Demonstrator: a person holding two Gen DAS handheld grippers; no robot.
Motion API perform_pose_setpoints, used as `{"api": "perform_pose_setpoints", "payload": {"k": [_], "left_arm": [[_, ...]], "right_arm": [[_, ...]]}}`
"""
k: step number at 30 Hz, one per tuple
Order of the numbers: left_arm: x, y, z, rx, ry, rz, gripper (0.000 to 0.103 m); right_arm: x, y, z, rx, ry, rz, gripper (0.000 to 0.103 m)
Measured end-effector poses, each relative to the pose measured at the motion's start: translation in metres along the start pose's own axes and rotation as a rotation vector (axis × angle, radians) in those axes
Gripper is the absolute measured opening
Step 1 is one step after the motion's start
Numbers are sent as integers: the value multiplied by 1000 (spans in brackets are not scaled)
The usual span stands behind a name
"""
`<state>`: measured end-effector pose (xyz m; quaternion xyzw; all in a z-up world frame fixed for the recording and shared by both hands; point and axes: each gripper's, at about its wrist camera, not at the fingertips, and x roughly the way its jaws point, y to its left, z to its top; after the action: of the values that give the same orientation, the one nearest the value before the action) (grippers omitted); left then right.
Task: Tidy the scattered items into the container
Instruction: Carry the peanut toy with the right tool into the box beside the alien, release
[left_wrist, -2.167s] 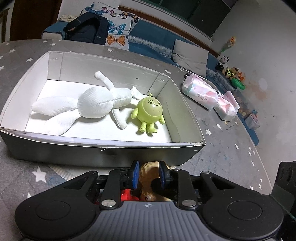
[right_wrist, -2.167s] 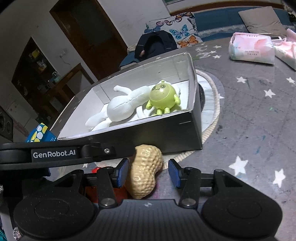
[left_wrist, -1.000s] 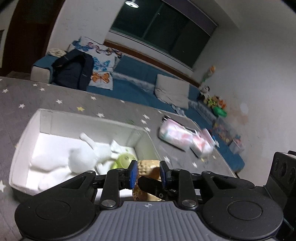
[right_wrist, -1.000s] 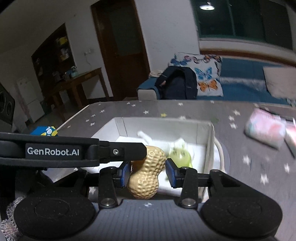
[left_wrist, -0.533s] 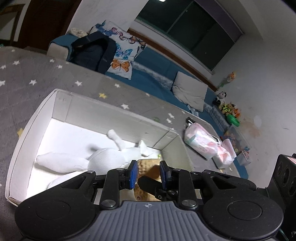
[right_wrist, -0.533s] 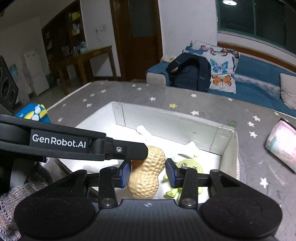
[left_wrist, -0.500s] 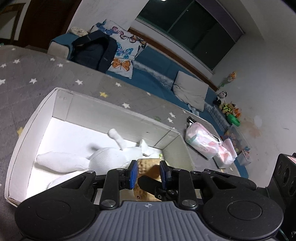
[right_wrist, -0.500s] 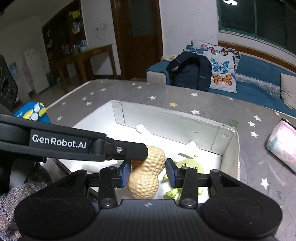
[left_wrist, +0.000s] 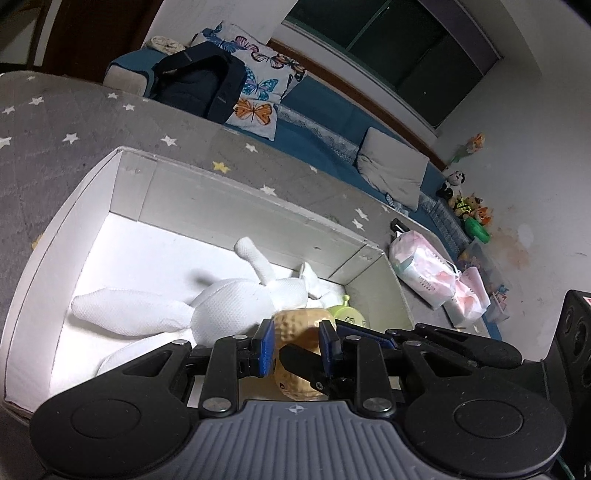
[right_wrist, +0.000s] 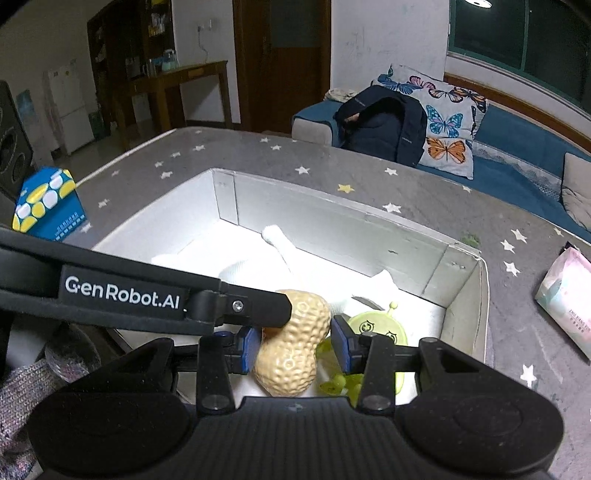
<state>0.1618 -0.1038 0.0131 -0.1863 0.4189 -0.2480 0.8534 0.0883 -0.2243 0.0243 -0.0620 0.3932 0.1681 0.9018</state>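
Right wrist view shows the right gripper (right_wrist: 293, 347) clamped on the peanut toy (right_wrist: 293, 347) above the box (right_wrist: 467, 291), near its right end, over the green toy (right_wrist: 376, 325). Its long axis runs near-to-far, tilted rightward. The left gripper (left_wrist: 296, 341) also grips something I cannot make out; uneven release could tumble the peanut out.

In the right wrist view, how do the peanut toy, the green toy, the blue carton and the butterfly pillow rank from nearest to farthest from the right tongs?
1. peanut toy, between the right tongs.
2. green toy, just right, in the box.
3. blue carton, far left, outside.
4. butterfly pillow, on the sofa behind.
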Motion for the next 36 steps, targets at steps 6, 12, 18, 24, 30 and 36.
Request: {"api": "perform_pose_setpoints", "payload": {"k": [6, 12, 18, 24, 30, 36], "left_arm": [[3, 3, -1, -8, 3, 4, 27], [-1, 3, -2, -8, -6, 8, 27], [-5, 4, -3, -9, -16, 13, 27], [-13, 4, -2, -8, -30, 11, 27], [-24, 3, -4, -5, -45, 18, 27], [-43, 0, -11, 8, -72, 13, 28]], "right_arm": [[5, 0, 0, -8, 12, -10, 41], [6, 0, 1, -5, 14, -15, 41], [5, -2, 0, 4, 13, -17, 42], [1, -2, 0, 7, 3, -19, 43], [-11, -3, 0, 23, -26, -23, 43], [-34, 0, -6, 41, -73, -10, 43]]}}
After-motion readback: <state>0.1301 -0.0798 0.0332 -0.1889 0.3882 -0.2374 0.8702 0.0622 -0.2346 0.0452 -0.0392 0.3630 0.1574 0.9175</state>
